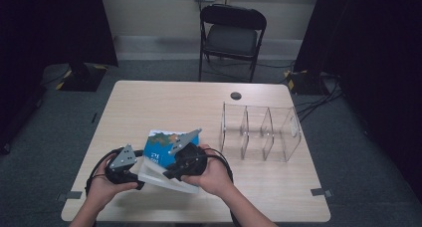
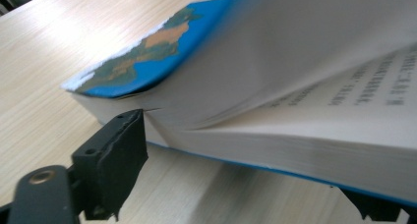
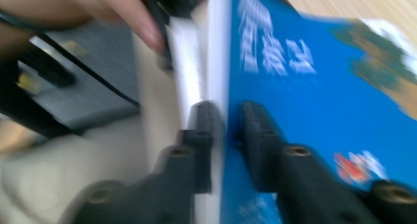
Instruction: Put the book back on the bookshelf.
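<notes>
On the bench (image 1: 149,100), my right gripper (image 3: 227,130) pinched the blue book's (image 1: 160,146) cover; left gripper (image 2: 246,184) clamped its page block. Clear divider rack (image 1: 260,132) stood nearby, unobstructing.

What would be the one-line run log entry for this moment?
left gripper: jaws around book block, book part open | right gripper: shut on blue cover | organizer: clear, apart on table

Both forearms reach in from below, hands close together. The right gripper (image 3: 227,116) is pinched shut. The left gripper (image 1: 130,173) stands wide.
</notes>
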### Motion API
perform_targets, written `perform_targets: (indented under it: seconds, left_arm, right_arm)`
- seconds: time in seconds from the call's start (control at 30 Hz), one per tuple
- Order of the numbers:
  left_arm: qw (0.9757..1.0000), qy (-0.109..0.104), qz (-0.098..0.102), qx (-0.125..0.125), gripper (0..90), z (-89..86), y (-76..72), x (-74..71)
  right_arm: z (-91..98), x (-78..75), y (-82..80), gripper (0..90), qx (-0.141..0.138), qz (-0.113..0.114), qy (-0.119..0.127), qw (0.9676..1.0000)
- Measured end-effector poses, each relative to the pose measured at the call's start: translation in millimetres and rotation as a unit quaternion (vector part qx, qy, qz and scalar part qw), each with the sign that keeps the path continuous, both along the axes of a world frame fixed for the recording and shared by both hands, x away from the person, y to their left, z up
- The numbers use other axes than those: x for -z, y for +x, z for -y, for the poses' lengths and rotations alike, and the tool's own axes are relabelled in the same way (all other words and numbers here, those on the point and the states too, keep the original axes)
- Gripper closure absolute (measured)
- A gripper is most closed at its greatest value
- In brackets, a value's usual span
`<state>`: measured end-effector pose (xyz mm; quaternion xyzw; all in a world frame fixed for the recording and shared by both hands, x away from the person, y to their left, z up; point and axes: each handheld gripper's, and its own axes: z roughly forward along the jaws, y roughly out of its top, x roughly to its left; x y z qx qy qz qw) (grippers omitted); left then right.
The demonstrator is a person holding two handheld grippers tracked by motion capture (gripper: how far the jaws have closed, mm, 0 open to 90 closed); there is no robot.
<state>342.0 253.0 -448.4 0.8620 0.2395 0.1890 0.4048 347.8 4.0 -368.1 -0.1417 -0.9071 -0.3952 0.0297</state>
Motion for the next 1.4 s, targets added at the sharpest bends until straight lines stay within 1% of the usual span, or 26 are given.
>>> perform_targets:
  seconds: [0.03,0.07,0.1,0.13,0.17,0.23,0.27,0.3,0.33,0.4,0.43,0.47,0.53,0.57,0.6,0.63,0.67,0.7,0.77,0.8,0.83,0.87,0.93,1.07,1.13,1.4]
  left_arm:
    - [0.9996,0.025,0.010,0.003,13.8,1.4,-1.4,2.1]
    - [0.9992,0.039,0.012,0.002,15.8,2.9,-2.5,5.9]
    - [0.9986,0.053,0.003,0.000,15.9,3.7,-3.1,10.8]
    - [0.9975,0.070,-0.008,-0.003,16.0,3.4,-3.3,16.5]
    - [0.9978,0.065,-0.008,-0.007,16.5,1.9,-3.9,23.4]
    - [0.9996,0.001,-0.027,-0.012,21.9,-4.5,-5.0,30.0]
    - [0.9996,-0.006,-0.027,-0.012,26.1,-5.3,-5.2,29.1]
    - [0.9996,-0.002,-0.027,-0.007,26.4,-3.6,-5.8,27.8]
    - [0.9997,0.015,-0.018,0.000,25.7,-2.1,-6.1,26.3]
    - [0.9991,0.039,-0.013,0.008,25.3,0.8,-6.7,26.8]
    - [0.9989,0.045,-0.011,0.013,25.3,0.7,-6.6,28.3]
    - [0.9992,0.037,-0.014,0.010,25.0,-0.2,-6.3,30.7]
    - [0.9994,0.031,-0.017,0.007,22.2,-1.9,-5.7,33.5]
    - [0.9994,0.029,-0.017,0.006,21.8,-1.1,-6.3,34.5]
    - [0.9991,0.039,-0.015,0.007,21.8,-1.2,-6.2,33.7]
    - [0.9992,0.038,-0.008,0.010,21.7,-0.6,-6.3,33.8]
    - [0.9993,0.036,-0.005,0.012,21.8,0.0,-6.9,33.9]
    - [0.9993,0.036,-0.004,0.011,21.8,0.7,-6.7,34.3]
    - [0.9988,0.046,0.002,0.016,21.8,1.8,-7.1,34.1]
    - [0.9987,0.048,0.002,0.018,21.8,3.0,-6.7,34.9]
    - [0.9983,0.055,0.005,0.020,21.5,4.4,-6.5,35.3]
    - [0.9982,0.055,0.002,0.022,21.3,5.7,-6.1,35.9]
    - [0.9985,0.048,0.001,0.026,21.3,9.6,-5.1,38.2]
    - [0.9973,0.050,0.020,0.049,20.8,21.6,-2.1,38.2]
    - [0.9972,0.052,0.023,0.048,16.5,24.6,-1.9,37.5]
    - [0.9971,0.047,0.036,0.048,16.5,25.8,-2.9,32.3]
  right_arm:
    - [3.7,-3.1,0.6,90.0,-0.004,-0.024,0.054,0.9982]
    - [7.1,-9.2,0.7,90.0,0.010,-0.029,0.084,0.9960]
    - [7.8,-16.6,-1.4,90.0,0.018,0.003,0.072,0.9972]
    - [7.6,-22.0,-3.7,90.0,0.010,0.023,0.064,0.9976]
    - [8.8,-24.9,-5.5,87.5,0.008,0.030,0.072,0.9969]
    - [13.2,-22.5,-5.0,72.8,0.033,0.045,0.072,0.9958]
    - [16.9,-13.8,-2.2,64.6,0.050,0.044,0.067,0.9956]
    - [19.9,-3.6,0.0,56.2,0.073,0.044,0.053,0.9950]
    - [23.5,8.3,2.9,54.8,0.093,0.041,0.040,0.9941]
    - [31.9,28.9,5.0,53.7,0.106,0.038,0.024,0.9933]
    - [37.4,39.7,4.9,50.7,0.117,0.044,0.023,0.9920]
    - [43.5,49.7,5.0,46.8,0.126,0.046,0.028,0.9906]
    - [57.6,67.9,4.8,46.8,0.150,0.032,0.032,0.9877]
    - [65.2,76.5,5.1,45.1,0.169,0.028,0.032,0.9848]
    - [74.5,87.0,6.4,43.0,0.184,0.001,0.044,0.9819]
    - [79.6,93.1,8.0,42.2,0.190,-0.020,0.053,0.9802]
    - [84.8,99.5,9.2,43.5,0.202,-0.039,0.050,0.9773]
    - [89.8,103.4,9.4,42.5,0.210,-0.035,0.067,0.9747]
    - [94.2,107.2,11.8,36.0,0.223,-0.063,0.067,0.9706]
    - [94.0,110.1,12.1,32.8,0.218,-0.068,0.063,0.9715]
    - [92.9,112.9,11.9,31.4,0.216,-0.062,0.048,0.9734]
    - [92.2,115.9,11.5,28.8,0.213,-0.062,0.050,0.9739]
    - [93.5,116.8,12.3,29.9,0.211,-0.069,0.053,0.9737]
    - [95.1,117.3,13.0,30.0,0.207,-0.076,0.056,0.9738]
    - [94.4,117.1,12.3,29.7,0.210,-0.075,0.055,0.9733]
    - [94.6,115.8,15.1,29.2,0.203,-0.082,0.048,0.9746]
